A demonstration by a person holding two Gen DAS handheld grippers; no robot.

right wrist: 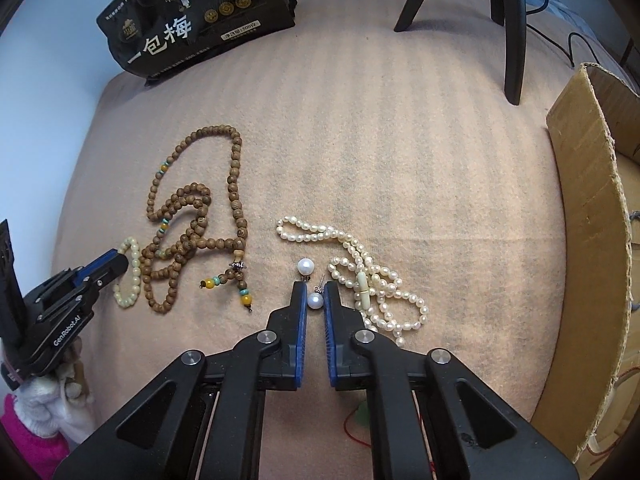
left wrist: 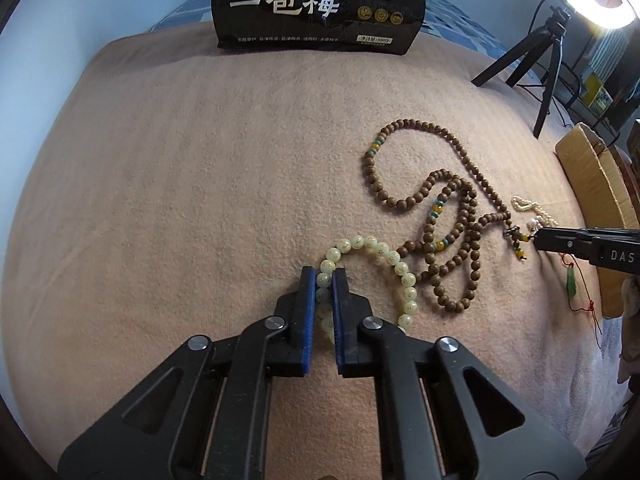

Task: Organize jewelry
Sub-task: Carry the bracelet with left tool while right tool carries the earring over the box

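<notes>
1. The left gripper (left wrist: 323,276) has its blue-padded fingers (left wrist: 308,312) clenched around one side of the pale yellow bead bracelet (left wrist: 384,258); several beads sit between the pads, and the rest of the loop lies on the tan blanket (left wrist: 180,184) to the right of the fingers.
2. The right gripper (right wrist: 315,285) has its fingers (right wrist: 301,320) narrowly parted on either side of a white pearl earring (right wrist: 315,301). The pearl lies in the gap; whether the pads touch it cannot be told from the frames.
3. A second pearl earring (right wrist: 306,267) lies on the blanket just beyond the left fingertip of the right gripper.
4. The white pearl necklace (right wrist: 372,280) lies in loose loops just beside the right gripper, on its right side, with a cream tube-shaped clasp among the loops.
5. A green pendant on red cord (left wrist: 571,282) lies near the blanket's right edge, beneath the right gripper as seen from the left wrist.
6. The brown wooden bead necklace (right wrist: 200,216) lies coiled between the two grippers, with yellow and turquoise accent beads. Its lower coils touch the pale bracelet.
7. A cardboard box (right wrist: 588,216) stands at the right edge of the blanket.
8. A black snack bag (left wrist: 320,4) with white Chinese characters stands at the far edge.
9. A black tripod (left wrist: 536,60) carrying a ring light (left wrist: 592,0) stands at the far right.
</notes>
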